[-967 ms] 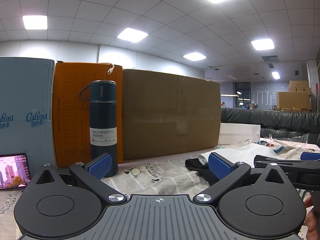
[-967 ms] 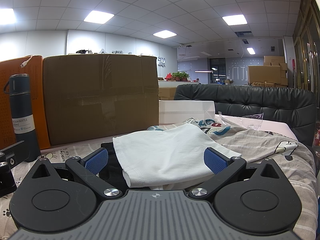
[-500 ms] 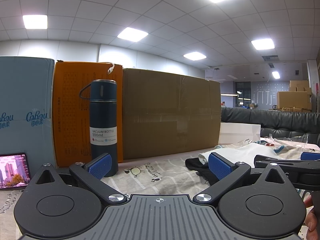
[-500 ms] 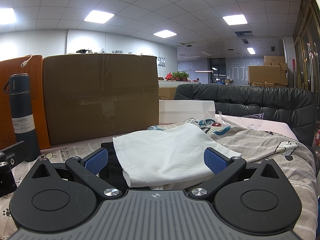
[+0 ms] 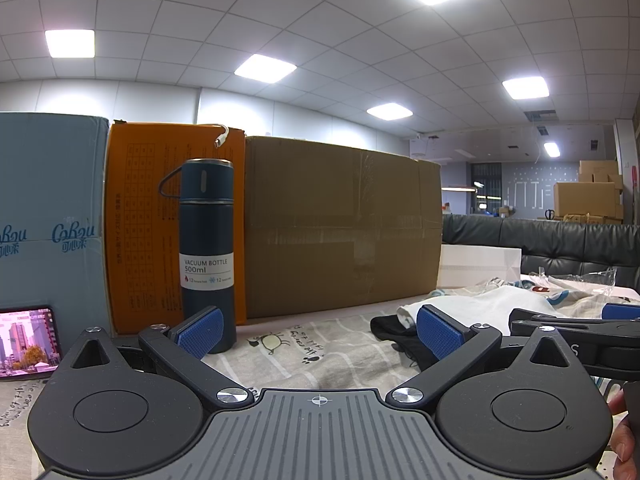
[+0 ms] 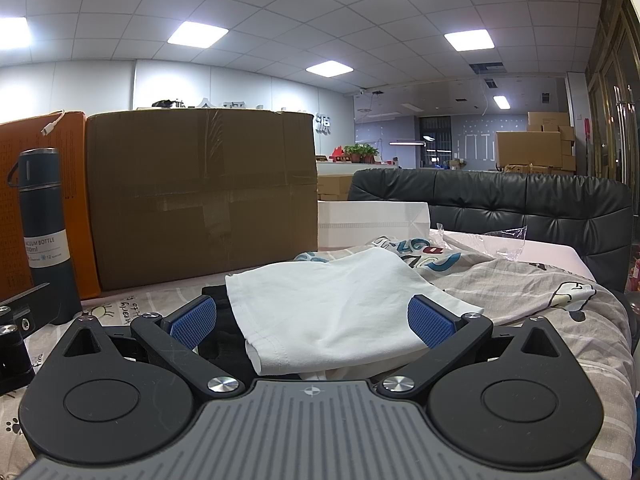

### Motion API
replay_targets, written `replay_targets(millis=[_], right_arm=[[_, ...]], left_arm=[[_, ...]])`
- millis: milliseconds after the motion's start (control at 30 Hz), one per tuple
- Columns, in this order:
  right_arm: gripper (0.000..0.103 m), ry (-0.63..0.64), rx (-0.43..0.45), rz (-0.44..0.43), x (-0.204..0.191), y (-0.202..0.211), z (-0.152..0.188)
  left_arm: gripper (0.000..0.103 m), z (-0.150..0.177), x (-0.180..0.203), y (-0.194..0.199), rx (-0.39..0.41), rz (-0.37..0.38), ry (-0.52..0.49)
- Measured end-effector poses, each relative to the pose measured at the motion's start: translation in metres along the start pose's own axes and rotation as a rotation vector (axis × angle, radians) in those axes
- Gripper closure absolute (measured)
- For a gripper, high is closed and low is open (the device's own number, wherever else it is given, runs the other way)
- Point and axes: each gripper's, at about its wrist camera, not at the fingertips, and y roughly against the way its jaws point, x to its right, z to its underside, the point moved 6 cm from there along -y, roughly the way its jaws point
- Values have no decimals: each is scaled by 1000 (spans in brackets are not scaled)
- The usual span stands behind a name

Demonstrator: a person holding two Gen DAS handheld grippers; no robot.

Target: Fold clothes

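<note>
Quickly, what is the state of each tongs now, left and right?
Left tongs: open, holding nothing, above the printed sheet.
Right tongs: open, holding nothing, with the white garment lying between the fingers.

One vacuum bottle [image 5: 206,256] stood on the patterned sheet [image 5: 320,356], and one phone [image 5: 28,342] leaned at the left edge. Three large boxes lined the back: one pale blue box [image 5: 48,216], one orange box [image 5: 140,220] and one brown cardboard box [image 5: 340,224]. One white box [image 6: 372,222] sat beyond them. Two garments lay together: one white garment [image 6: 332,304] on one black garment [image 5: 394,330]. One black sofa [image 6: 500,204] ran behind. Two grippers showed, the left gripper [image 5: 320,330] and the right gripper [image 6: 312,320], each with two blue pads.
</note>
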Motion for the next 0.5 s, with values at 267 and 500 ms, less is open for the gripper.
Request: replay_targets(millis=[267, 500], right_arm=[[0, 0, 2, 0, 0, 3, 0], [0, 0, 3, 1, 1, 4, 0]], left_arm=[[0, 0, 1, 0, 0, -1, -1], [0, 0, 1, 0, 0, -1, -1]])
